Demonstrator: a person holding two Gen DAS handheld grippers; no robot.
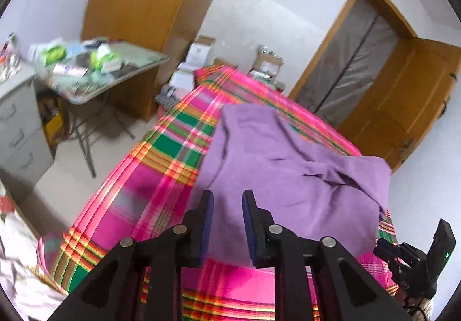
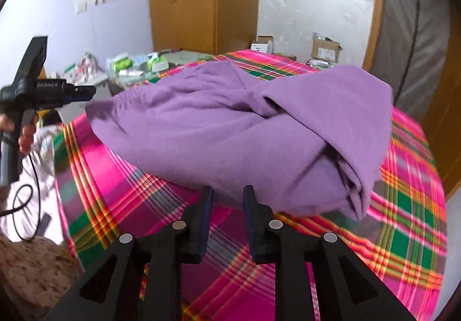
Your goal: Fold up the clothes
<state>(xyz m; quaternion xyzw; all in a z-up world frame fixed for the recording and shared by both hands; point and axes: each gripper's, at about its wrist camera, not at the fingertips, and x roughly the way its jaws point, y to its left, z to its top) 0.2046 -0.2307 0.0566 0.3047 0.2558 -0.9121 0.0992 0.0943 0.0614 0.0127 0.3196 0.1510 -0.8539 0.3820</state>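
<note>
A purple garment point(image 2: 230, 130) lies loosely bunched on the bed point(image 2: 403, 205), over its pink, green and orange plaid cover. Its soft cloth is partly folded over itself, with deep creases and a doubled flap hanging at one end.

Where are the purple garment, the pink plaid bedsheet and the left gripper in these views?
purple garment point(image 2: 219, 130): right wrist view, on its broad front fold.
pink plaid bedsheet point(image 1: 121, 223): left wrist view, on a bare pink stretch left of the garment.
left gripper point(image 2: 86, 92): right wrist view, at its fingertips by the garment's edge.
</note>
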